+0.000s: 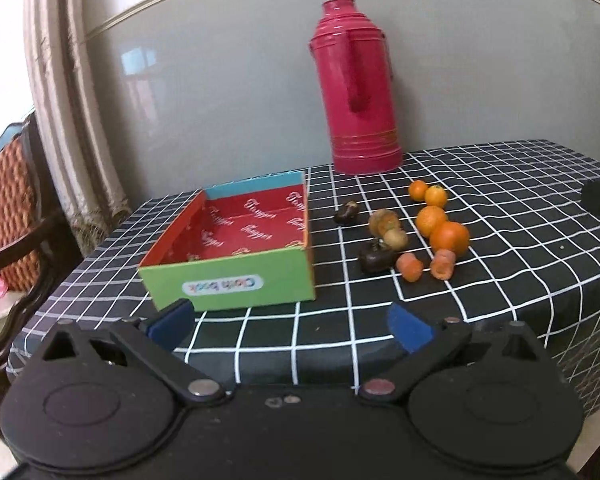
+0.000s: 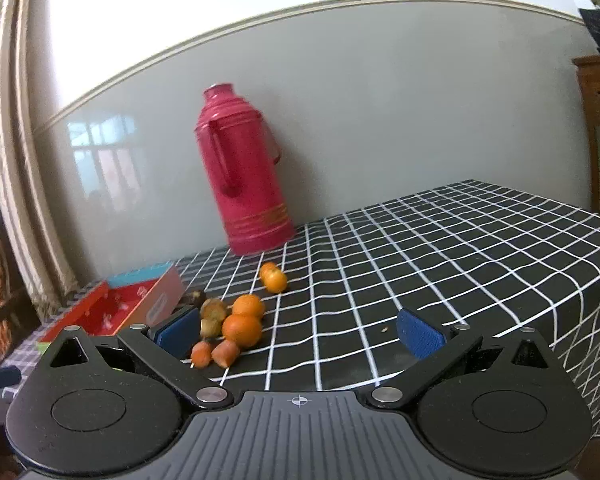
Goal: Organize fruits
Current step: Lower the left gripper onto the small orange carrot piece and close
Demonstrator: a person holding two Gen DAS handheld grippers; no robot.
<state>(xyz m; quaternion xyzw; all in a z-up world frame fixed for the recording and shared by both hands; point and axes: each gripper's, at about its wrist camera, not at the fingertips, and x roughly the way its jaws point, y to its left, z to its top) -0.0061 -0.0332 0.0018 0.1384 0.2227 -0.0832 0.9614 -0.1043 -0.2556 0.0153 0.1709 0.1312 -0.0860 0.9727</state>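
Checked tablecloth (image 1: 500,208) meets grey wall (image 1: 220,100), curtain (image 1: 68,120) left.

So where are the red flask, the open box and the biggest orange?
Flask (image 1: 360,92): left wrist view, on its body by the handle.
Box (image 1: 236,284): left wrist view, on its green front wall.
Biggest orange (image 1: 450,238): left wrist view, on the middle of its peel.

**Loose fruit beside an open box**

An open cardboard box with a green front wall and red printed lining (image 1: 236,240) sits near the tablecloth's left edge. To its right lie four round oranges (image 1: 449,237), two brownish kiwis (image 1: 385,222), two dark fruits (image 1: 376,258) and two orange carrot stubs (image 1: 410,267), clustered loosely.
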